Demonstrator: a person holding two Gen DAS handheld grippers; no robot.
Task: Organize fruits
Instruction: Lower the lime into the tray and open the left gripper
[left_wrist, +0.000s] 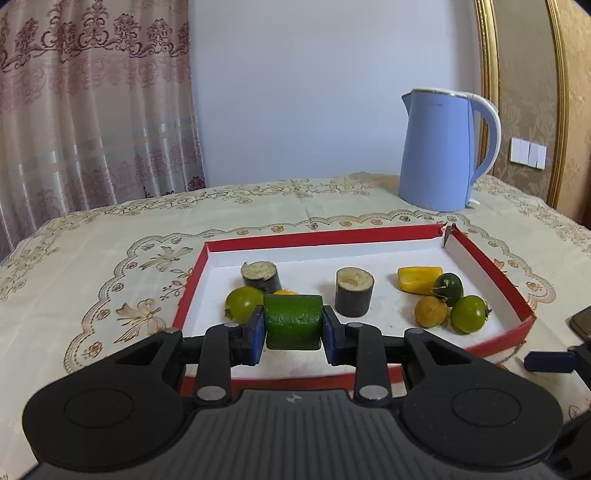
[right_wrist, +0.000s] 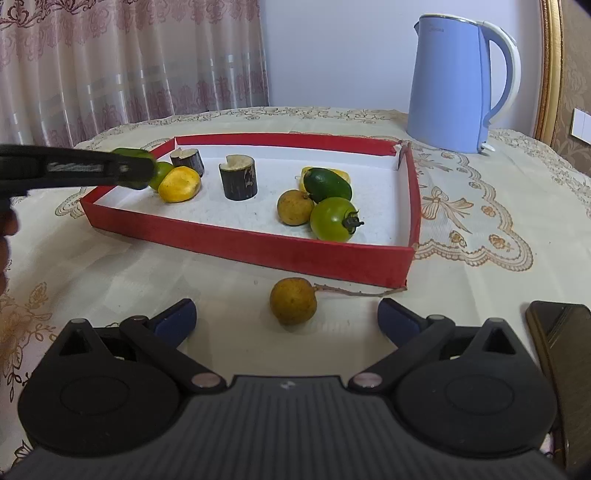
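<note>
While right gripper (right_wrist: 287, 319) gapes, left gripper (left_wrist: 294, 329) clamps green chunk (left_wrist: 293, 321).

Red-walled tray (right_wrist: 258, 247), white floor; pale blue kettle (left_wrist: 439, 147); cream floral tablecloth (left_wrist: 110, 258); curtain (left_wrist: 92, 110) seemingly pink-patterned.

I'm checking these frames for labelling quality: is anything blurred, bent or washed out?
Left wrist view: sharp; fisheye bends the gold frame; the green fruit piece reads clearly. Right wrist view: the left claw is smeared by blur at the left edge; the brown fruit is crisp. Light is soft, with no glare.
</note>
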